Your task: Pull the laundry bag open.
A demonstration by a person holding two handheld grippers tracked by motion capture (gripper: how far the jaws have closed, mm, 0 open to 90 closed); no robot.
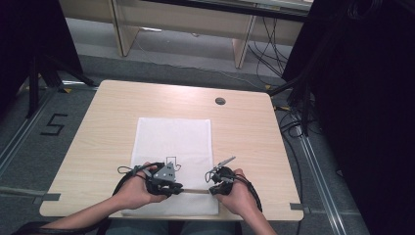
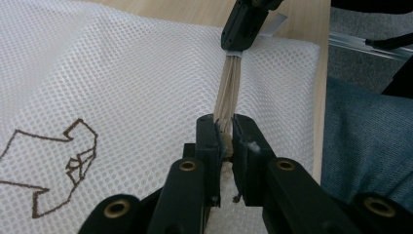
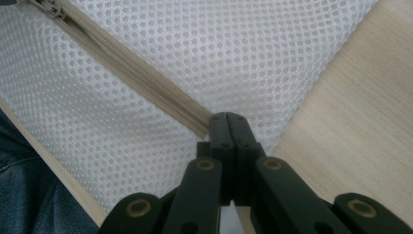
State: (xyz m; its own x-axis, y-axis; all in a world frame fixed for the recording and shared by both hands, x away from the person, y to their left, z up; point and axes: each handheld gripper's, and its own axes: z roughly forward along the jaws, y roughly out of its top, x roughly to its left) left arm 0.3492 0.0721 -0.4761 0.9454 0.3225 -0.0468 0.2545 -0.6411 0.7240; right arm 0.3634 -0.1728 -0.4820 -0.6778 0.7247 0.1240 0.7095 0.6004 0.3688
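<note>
Down at 6 o'clock, left gripper (image 2: 225, 136) and right gripper (image 3: 228, 127) both clamp the zipper (image 3: 146, 83) of the mesh bag (image 1: 173, 142); looks mostly zipped already; slider (image 3: 57, 9) near its far end.

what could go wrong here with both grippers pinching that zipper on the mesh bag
1. The left gripper fingers clamp the bunched beige zipper tape of the white mesh bag; pulling may jam the teeth or snag mesh.
2. The right gripper pinches just the zipper's end, so it could slip off.
3. The bag lies loose on the light wooden table and may slide.
</note>
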